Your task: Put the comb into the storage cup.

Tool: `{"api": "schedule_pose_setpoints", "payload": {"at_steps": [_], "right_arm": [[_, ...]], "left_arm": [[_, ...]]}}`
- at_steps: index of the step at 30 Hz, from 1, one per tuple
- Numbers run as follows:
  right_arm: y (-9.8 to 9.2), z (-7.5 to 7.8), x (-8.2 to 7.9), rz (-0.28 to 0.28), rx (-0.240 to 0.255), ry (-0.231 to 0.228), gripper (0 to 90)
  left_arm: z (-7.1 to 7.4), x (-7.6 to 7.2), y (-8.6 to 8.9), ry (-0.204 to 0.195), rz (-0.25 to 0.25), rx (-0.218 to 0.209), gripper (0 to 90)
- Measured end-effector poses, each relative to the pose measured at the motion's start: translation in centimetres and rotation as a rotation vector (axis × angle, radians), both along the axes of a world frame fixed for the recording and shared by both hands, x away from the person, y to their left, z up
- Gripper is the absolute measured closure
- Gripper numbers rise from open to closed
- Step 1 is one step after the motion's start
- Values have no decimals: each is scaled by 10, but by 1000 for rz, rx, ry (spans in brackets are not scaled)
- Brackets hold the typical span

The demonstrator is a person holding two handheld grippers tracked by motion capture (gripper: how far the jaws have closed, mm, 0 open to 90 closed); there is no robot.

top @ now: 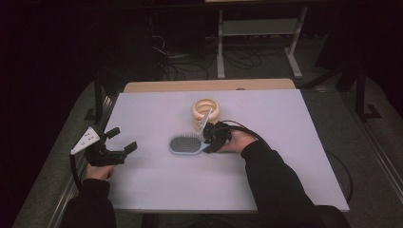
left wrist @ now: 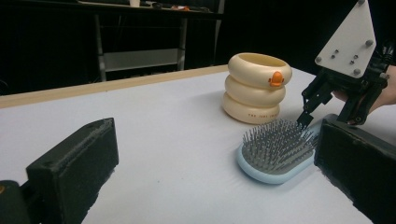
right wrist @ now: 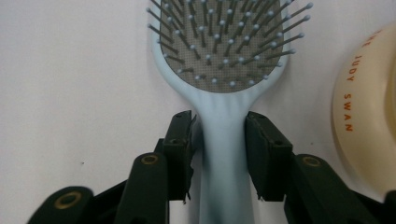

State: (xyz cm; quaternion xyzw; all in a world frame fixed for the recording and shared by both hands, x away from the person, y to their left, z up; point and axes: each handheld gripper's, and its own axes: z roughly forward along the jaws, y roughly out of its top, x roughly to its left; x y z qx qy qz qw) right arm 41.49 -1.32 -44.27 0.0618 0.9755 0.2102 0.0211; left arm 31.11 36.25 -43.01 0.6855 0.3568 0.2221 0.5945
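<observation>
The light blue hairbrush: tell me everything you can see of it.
The light blue plastic paddle hairbrush lies flat on the white table, bristles up. Its oval head holds a grey cushion set with thin ball-tipped pins; a smooth, narrow handle runs toward the right gripper, whose black jaws close on the handle's neck from both sides. The cream stacked-ring container stands just behind it, apart.

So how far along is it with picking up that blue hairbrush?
Reached: the right gripper has its jaws around the hairbrush handle, seemingly pressing on it. In hand: securing that grip. Left: lifting, since the brush lies flat on the table beside the cream ring stack. The left gripper waits open.
</observation>
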Motion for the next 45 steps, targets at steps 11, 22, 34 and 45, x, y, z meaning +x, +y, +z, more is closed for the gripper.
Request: {"api": "schedule_pose_setpoints", "payload": {"at_steps": [11, 22, 34, 45], "right_arm": [[-1, 0, 2, 4, -2, 22, 682], [0, 2, -1, 4, -2, 38, 684], [-3, 17, -8, 4, 28, 9, 684], [-16, 33, -16, -10, 61, -17, 684]], "left_arm": [[0, 0, 0, -1, 1, -1, 0], [0, 0, 0, 0, 0, 1, 0], [0, 0, -1, 5, -5, 2, 0], [-1, 0, -2, 11, -9, 7, 0]]}}
